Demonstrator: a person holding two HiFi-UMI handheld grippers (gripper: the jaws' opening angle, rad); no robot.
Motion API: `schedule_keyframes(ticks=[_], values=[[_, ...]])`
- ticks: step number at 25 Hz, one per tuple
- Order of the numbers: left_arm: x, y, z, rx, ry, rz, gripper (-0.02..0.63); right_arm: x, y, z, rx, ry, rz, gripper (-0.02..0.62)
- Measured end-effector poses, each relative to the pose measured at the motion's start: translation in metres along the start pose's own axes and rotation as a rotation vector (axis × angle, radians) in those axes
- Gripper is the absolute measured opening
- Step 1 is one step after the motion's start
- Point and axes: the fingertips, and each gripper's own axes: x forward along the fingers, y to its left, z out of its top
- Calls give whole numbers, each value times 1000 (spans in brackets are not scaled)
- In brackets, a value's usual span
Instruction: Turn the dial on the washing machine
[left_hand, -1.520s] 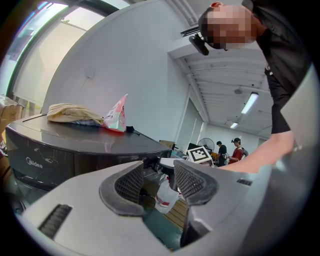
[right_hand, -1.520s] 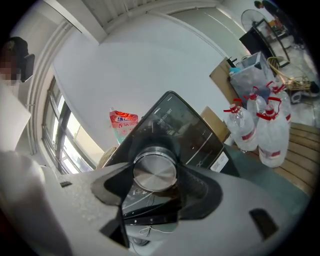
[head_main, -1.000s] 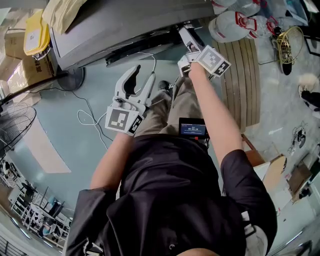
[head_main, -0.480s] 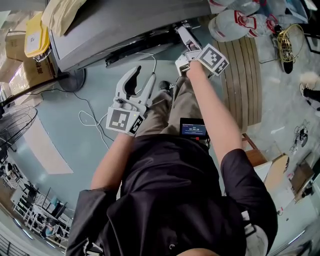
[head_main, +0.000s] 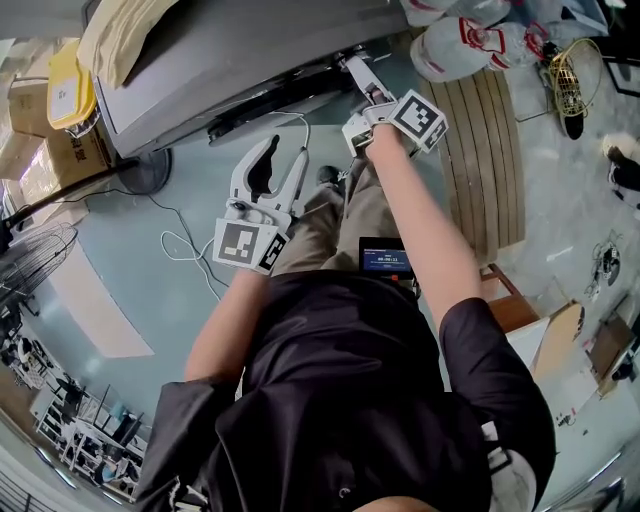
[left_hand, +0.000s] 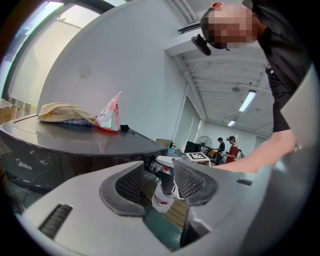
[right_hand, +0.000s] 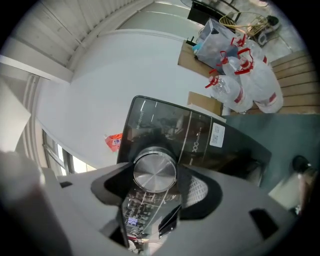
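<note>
The right tool (head_main: 358, 72) is out at twelve o'clock against the front panel of the washing machine (head_main: 250, 50). Its jaws pinch the round silver dial (right_hand: 155, 171) from both sides, at nine and three o'clock. The left tool (head_main: 285, 152) hangs back at ten o'clock, jaws spread wide with nothing held, pointing toward the machine.

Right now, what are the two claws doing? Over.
Right claw shut on the washing machine dial. Left claw open, empty, off to the side. Nothing blocking the dial.
</note>
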Motion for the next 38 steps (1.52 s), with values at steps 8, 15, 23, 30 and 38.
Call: schedule_keyframes(ticks=[8,15,23,30,38], values=[[8,3,5,1,-2,0,175,-1,-1,1,92,-17,13,275],[15,6,8,-3,-7,3,173,-2,-8,-1,232,-33,36,275],[18,7,6,-8,-4,11,173,-1,-10,-2,347,-39,57,275],[20,7,6,-9,1,16,172,-2,-11,-1,461,-59,75,275],[22,5,8,-7,-2,21,170,-4,-11,0,552,-88,91,275]])
